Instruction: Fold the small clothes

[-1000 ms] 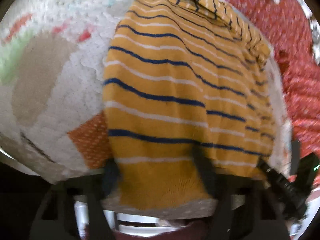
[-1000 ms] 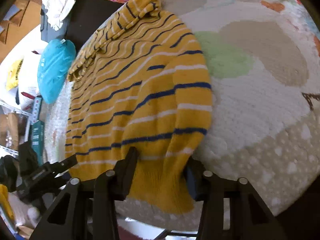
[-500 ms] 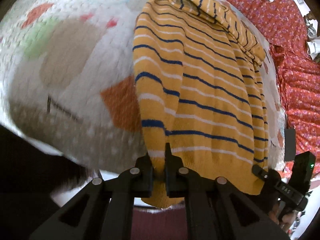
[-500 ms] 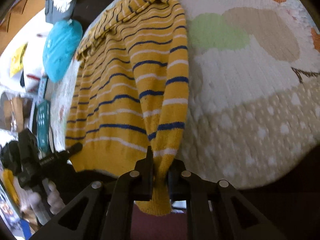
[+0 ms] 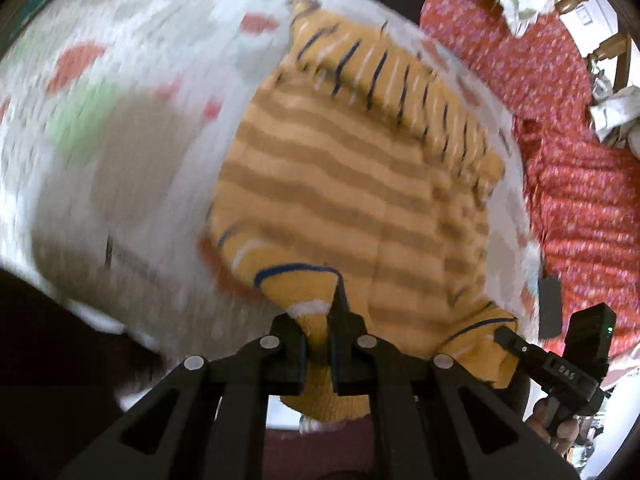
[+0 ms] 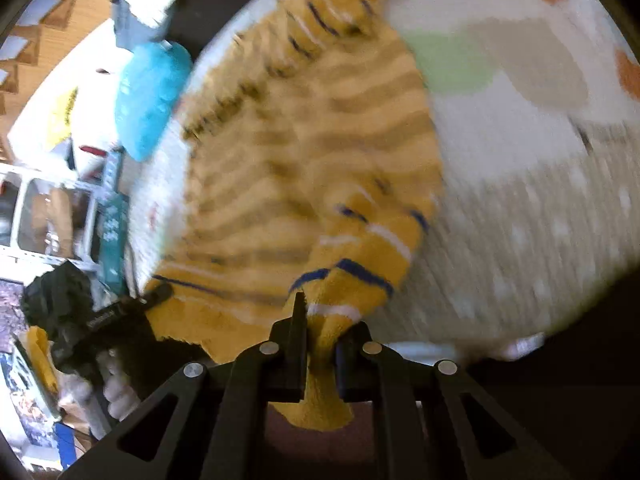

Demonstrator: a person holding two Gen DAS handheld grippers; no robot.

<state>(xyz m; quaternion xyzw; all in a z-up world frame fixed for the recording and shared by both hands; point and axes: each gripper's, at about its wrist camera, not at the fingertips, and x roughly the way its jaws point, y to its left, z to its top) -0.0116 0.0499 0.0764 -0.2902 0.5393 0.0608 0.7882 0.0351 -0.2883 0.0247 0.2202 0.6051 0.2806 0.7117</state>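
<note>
A small yellow sweater (image 5: 360,184) with navy and white stripes lies on a round patterned rug (image 5: 132,148). My left gripper (image 5: 318,328) is shut on the sweater's bottom hem at its left corner and holds it lifted, so the paler inside of the knit shows. My right gripper (image 6: 320,332) is shut on the hem's other corner of the sweater (image 6: 312,168). Each gripper shows in the other's view, the right one (image 5: 560,364) at lower right, the left one (image 6: 92,320) at lower left. Both views are blurred by motion.
Red flowered fabric (image 5: 568,128) lies right of the rug. A teal cushion (image 6: 148,96), a white bag and shelves stand at the left of the right wrist view. The rug (image 6: 520,140) stretches right of the sweater.
Both grippers have closed on the hem corners, lifted them and carried them forward toward the collar. The sweater's lower part now bulges up and shows its inside.
</note>
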